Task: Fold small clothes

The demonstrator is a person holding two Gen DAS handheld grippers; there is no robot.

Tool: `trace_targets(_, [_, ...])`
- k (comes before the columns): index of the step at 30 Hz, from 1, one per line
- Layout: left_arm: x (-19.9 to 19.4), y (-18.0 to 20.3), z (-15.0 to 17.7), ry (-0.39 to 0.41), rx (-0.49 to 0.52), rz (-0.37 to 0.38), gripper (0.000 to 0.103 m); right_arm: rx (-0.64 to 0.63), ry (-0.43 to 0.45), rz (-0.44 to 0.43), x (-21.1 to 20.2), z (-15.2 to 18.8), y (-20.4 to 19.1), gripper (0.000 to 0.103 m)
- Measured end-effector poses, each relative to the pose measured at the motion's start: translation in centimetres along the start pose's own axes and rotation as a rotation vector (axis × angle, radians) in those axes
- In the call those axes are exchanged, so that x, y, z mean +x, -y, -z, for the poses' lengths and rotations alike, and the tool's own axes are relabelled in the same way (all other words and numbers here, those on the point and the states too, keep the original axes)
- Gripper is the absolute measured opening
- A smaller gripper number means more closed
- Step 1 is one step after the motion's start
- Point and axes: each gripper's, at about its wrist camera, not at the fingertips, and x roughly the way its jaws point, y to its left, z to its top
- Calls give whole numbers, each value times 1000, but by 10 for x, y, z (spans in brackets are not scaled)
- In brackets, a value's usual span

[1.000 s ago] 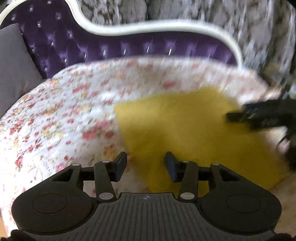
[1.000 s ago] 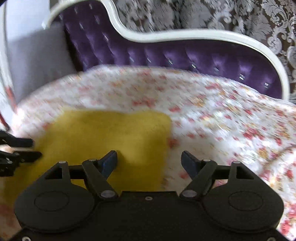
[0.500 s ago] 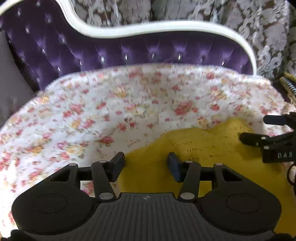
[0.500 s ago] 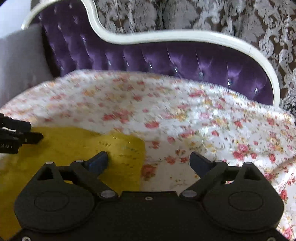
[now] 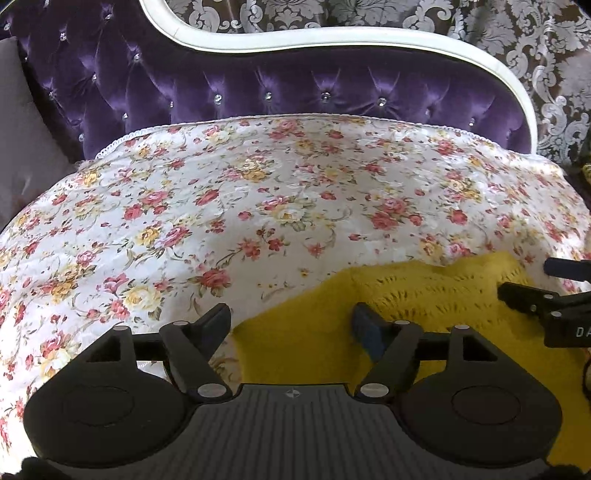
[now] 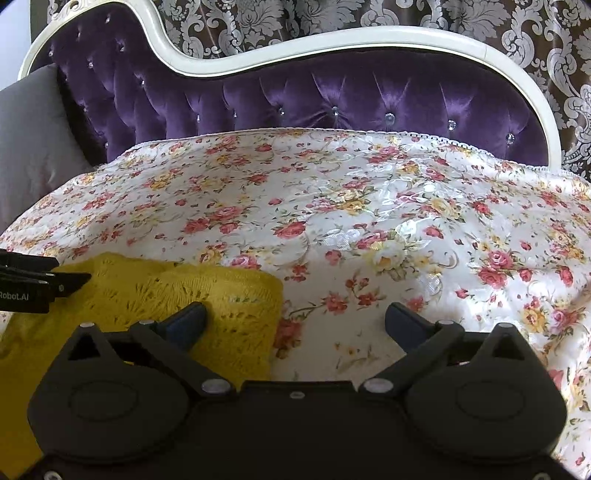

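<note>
A yellow knitted garment (image 5: 424,295) lies flat on the floral bedspread (image 5: 258,192). It also shows in the right wrist view (image 6: 221,295). My left gripper (image 5: 291,325) is open and empty, its jaws straddling the garment's left edge, the right finger (image 5: 365,328) over the cloth. My right gripper (image 6: 295,321) is open wide and empty, its left finger (image 6: 184,321) over the garment's right part, its right finger over bare bedspread. Each gripper's tip shows at the other view's edge: the right gripper (image 5: 546,299) and the left gripper (image 6: 40,280).
A purple tufted headboard (image 5: 258,85) with a white curved frame (image 6: 332,37) stands behind the bedspread. A grey cushion (image 6: 26,140) is at the far left. Patterned curtains (image 6: 369,14) hang behind.
Both grippers have pulled back toward me and tilted up, so the garment now sits low in both views. Both sets of jaws have opened a little wider.
</note>
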Motion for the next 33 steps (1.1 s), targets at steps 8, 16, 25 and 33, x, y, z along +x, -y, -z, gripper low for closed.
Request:
trace_targets(8, [-27,10,-6,12,10,-72,71,33,60,33,-33,-6,5,102])
trace_targets(16, [-98,36,2,81,51,-309,71,38,134,-37,-107,-7,-1,102])
trace_targets(25, [-155,57,45,6,83,-282,71,14,125,25,-173,20,-34,102])
trace_targets(33, [-190,58,87,-23,-41,-132,71,116,71,74,-206,51,-36,102])
